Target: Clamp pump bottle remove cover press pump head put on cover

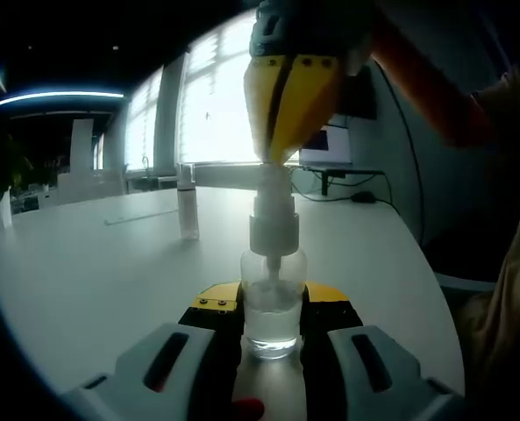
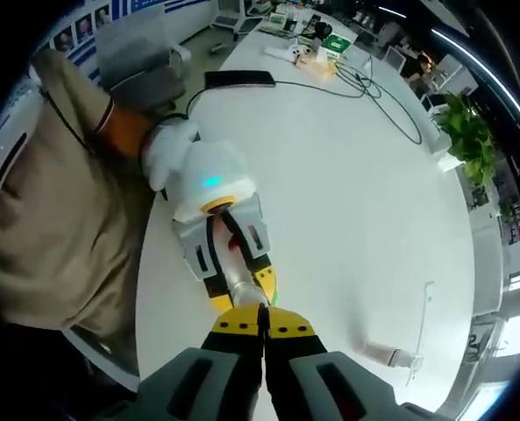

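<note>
While the left gripper [image 1: 270, 346] is clenching the small clear glass-like pump bottle [image 1: 273, 307] by its round body, the bottle is standing upright on the white tabletop [image 1: 93, 263], near the edge closest to the person. That grip seems meant to keep the bottle from tipping or sliding as force comes from above. In the left gripper view, the right gripper [image 1: 277, 156] is coming down from overhead, its yellow-tipped jaws drawn together to a point and touching the top of the white pump head [image 1: 273, 215]; they are pressed shut on themselves, grasping nothing. Judging by this, the pump-pressing step is under way. In the right gripper view, the closed jaw tips are meeting directly over the bottle. A slim clear cover [image 1: 187, 203] is standing apart on the table, waiting to be put back on.
</note>
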{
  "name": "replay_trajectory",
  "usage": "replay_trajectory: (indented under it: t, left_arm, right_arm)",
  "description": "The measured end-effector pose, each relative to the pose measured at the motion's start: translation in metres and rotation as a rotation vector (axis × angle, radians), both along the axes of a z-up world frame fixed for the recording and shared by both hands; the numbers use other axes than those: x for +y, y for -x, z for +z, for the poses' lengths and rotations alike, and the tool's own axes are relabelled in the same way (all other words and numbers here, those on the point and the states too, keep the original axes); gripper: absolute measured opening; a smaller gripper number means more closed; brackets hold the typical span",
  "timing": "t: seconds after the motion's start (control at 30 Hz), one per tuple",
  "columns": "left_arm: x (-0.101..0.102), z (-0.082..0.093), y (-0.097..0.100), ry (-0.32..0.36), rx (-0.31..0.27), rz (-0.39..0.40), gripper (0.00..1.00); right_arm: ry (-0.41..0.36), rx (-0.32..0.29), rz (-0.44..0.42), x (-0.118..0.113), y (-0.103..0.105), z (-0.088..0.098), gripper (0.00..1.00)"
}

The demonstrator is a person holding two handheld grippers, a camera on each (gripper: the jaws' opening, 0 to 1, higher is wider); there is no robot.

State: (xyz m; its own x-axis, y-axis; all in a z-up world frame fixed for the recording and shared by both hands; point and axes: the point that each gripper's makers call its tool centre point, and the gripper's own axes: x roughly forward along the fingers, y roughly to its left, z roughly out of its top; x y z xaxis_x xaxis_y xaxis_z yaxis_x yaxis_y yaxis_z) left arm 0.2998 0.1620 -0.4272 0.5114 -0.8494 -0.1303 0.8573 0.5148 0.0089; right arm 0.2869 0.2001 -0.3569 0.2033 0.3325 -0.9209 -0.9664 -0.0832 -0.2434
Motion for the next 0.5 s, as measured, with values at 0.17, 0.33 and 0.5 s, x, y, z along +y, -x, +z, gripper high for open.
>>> replay_trajectory:
  t: [0.17,0.33,0.5]
  left_arm:
    - [0.0002,-0.0001,-0.0003,0.000,0.000,0.000,0.16]
    - [0.0000,-0.0002,-0.0007,0.000,0.000,-0.001,0.16]
    - [0.0000,0.0000,-0.0005,0.000,0.000,-0.001,0.16]
  right_arm:
    - [0.002,0.000,0.002,0.0001,0.0004,-0.0001,0.00]
    - [0.003,0.000,-0.001,0.0000,0.0002,-0.0001,0.00]
    - [0.006,0.000,0.001,0.0001,-0.0001,-0.0001,0.00]
